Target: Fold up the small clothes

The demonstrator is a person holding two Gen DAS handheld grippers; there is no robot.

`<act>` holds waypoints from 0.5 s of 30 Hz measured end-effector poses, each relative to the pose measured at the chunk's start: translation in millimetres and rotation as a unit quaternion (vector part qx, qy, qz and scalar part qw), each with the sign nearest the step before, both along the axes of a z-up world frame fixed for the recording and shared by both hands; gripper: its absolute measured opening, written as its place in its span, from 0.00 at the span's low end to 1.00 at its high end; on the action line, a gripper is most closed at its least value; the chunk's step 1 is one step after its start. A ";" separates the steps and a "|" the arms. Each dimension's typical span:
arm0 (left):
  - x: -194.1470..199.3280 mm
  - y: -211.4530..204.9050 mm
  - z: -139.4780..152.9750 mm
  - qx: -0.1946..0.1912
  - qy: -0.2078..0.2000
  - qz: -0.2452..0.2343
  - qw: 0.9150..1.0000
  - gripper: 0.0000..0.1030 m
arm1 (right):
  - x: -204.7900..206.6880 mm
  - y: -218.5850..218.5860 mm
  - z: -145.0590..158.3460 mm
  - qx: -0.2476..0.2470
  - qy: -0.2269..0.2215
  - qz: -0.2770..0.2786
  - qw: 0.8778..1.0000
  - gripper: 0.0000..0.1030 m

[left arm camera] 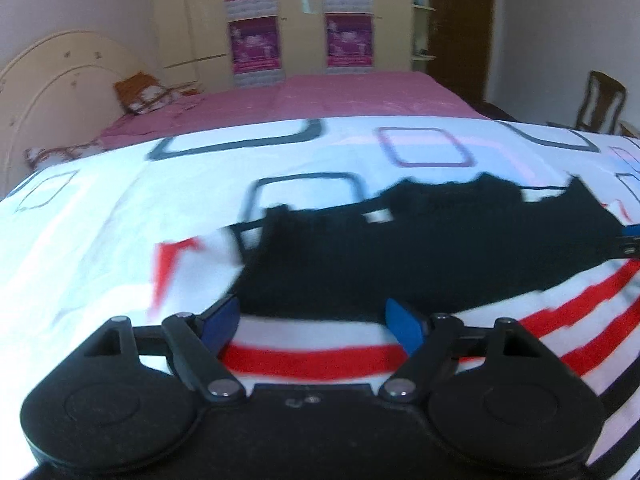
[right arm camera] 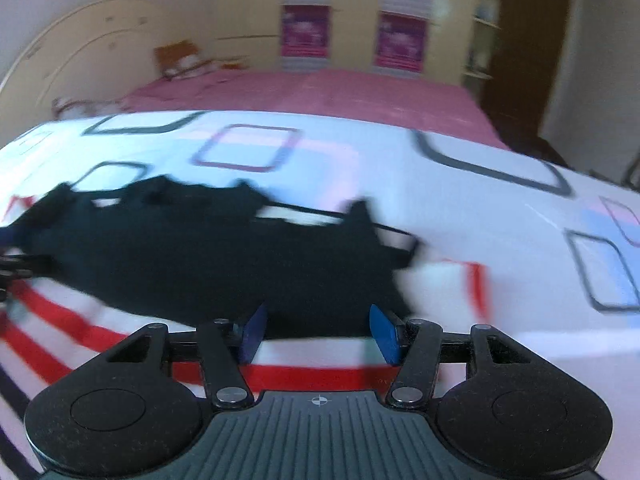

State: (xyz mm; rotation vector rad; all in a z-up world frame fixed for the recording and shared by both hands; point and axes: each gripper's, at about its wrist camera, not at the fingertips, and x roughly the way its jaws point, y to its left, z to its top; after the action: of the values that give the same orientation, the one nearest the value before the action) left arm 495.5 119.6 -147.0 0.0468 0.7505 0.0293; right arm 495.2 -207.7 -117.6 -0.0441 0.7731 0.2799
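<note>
Both grippers (left arm camera: pixel 314 326) (right arm camera: pixel 318 332) spread, pinching nothing, black garment (left arm camera: pixel 420 248) blurred, edges indistinct.

Garment (left arm camera: pixel 420 256) on sheet (left arm camera: pixel 100 240), bed (left arm camera: pixel 360 96) behind, chair (left arm camera: pixel 602 100) right.

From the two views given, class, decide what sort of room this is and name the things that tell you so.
Most likely a bedroom: a bed with a pink sheet and curved headboard, a pillow against it, and a tall wardrobe behind.
</note>
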 end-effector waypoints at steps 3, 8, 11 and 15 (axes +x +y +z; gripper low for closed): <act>-8.6 8.2 2.9 0.016 -0.001 0.021 1.000 0.76 | -8.1 -1.2 6.1 -0.021 -0.003 -0.004 1.000 0.55; -31.1 -22.8 22.7 -0.041 -0.020 -0.019 0.999 0.75 | -50.1 29.7 24.1 0.016 -0.017 0.059 0.998 0.55; -43.9 -56.5 22.4 -0.050 -0.014 -0.055 0.997 0.75 | -75.8 60.2 19.2 0.018 -0.008 0.115 0.993 0.54; -58.1 -77.3 13.7 -0.057 -0.005 -0.055 0.997 0.73 | -100.2 82.3 12.9 0.004 -0.008 0.133 0.991 0.54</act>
State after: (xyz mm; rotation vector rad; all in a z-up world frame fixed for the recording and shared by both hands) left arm 437.4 42.3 -133.3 -0.0214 0.7366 -0.1176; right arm 395.0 -125.4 -104.7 -0.1430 0.7495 0.5342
